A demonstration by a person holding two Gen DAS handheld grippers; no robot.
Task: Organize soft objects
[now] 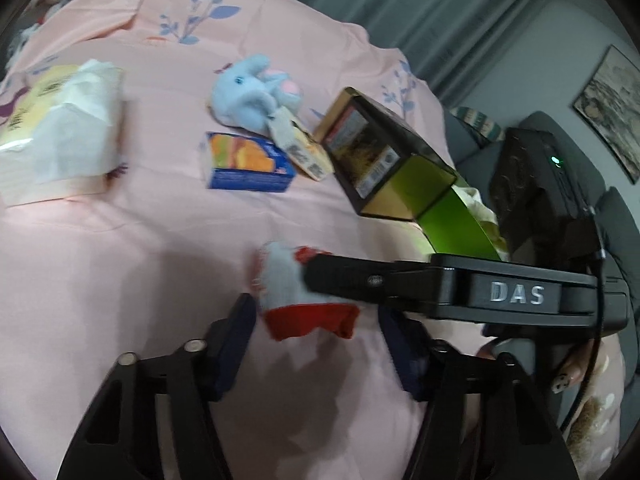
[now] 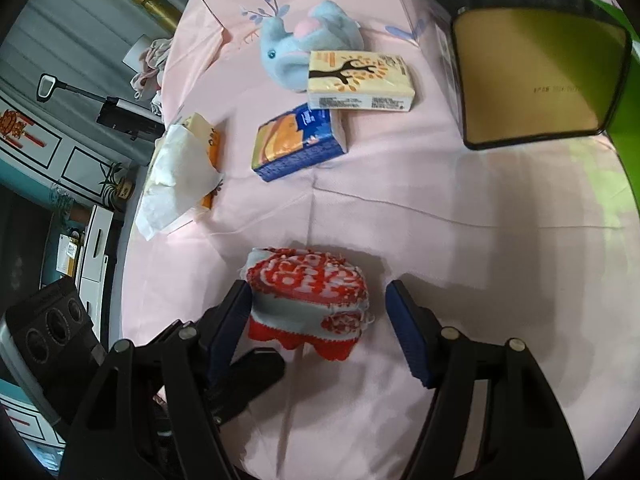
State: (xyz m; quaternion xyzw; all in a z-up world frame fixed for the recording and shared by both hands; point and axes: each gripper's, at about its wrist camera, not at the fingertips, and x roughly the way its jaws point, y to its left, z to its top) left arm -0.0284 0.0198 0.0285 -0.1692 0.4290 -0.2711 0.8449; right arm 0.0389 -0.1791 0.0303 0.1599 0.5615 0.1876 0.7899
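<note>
Both sets of fingers sit around the red-and-grey sock (image 2: 306, 304), low centre on the pink bedsheet (image 2: 460, 208). Right gripper (image 2: 318, 328): left pad touches the sock's side, right pad well clear of it, so open, no grip. Left gripper (image 1: 316, 344): fingers (image 1: 232, 344) open too, sock just ahead of them at 12 o'clock, neither pad pressing it. In the left wrist view the right gripper's black arm crosses from 3 o'clock and overlaps the sock.

Further out, at 12 o'clock from the sock: blue tissue pack with orange print (image 2: 300, 142). Beyond it a cream tissue pack with tree print (image 2: 360, 80), lying against the blue plush elephant (image 2: 304, 44).

At 10 o'clock: open tissue package (image 2: 180, 172) with white sheets pulled out.

At 1–2 o'clock: dark open box (image 2: 532, 76), tan inside, green flap at its far side.
</note>
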